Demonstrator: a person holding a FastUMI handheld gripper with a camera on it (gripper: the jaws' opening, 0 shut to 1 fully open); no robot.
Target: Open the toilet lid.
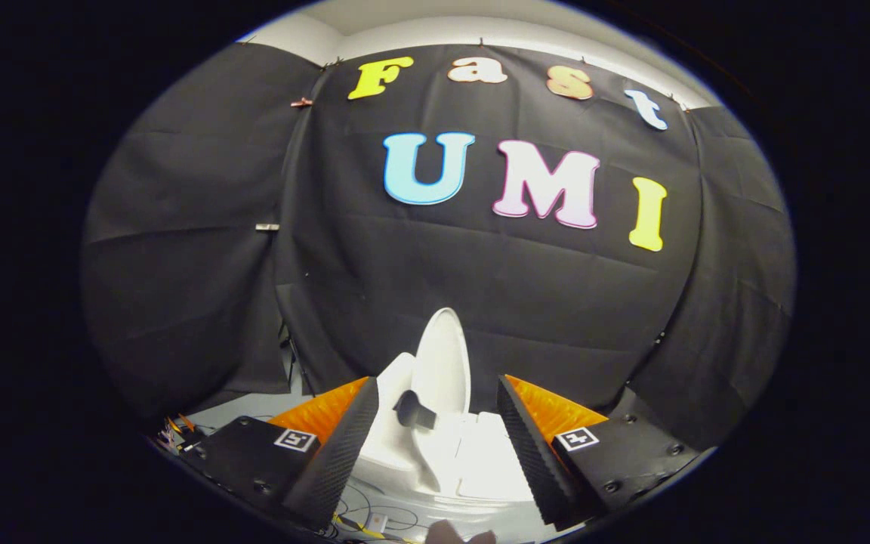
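1. Nearest the camera, the hand-held gripper (435, 446) is seen with its two black ribbed fingers (333, 461) backed in orange; the jaws are spread wide apart and nothing is held or touched by them.
2. Low beneath the fingers, a tangle of thin cables (363, 521) on the pale floor can be made out, with a small blurred pale shape at the very bottom that cannot be identified.
3. Taken from left to right across the gap: the left finger, then the white glossy toilet (397, 446), then the right finger. The toilet is framed between the fingers and lies just beyond their tips, slightly toward the left finger.
4. The white oval toilet lid (442, 363) is seen standing nearly upright, its long axis running up and down and leaning back toward the black cloth wall (480, 287). A small dark tab (414, 412) is attached low on its face.
5. The lid is judged to be already raised, so the task appears largely done.
6. The deciding relation is that the lid lies straight ahead along the fingers' line; any further push would have to be directed forward, away from the gripper.
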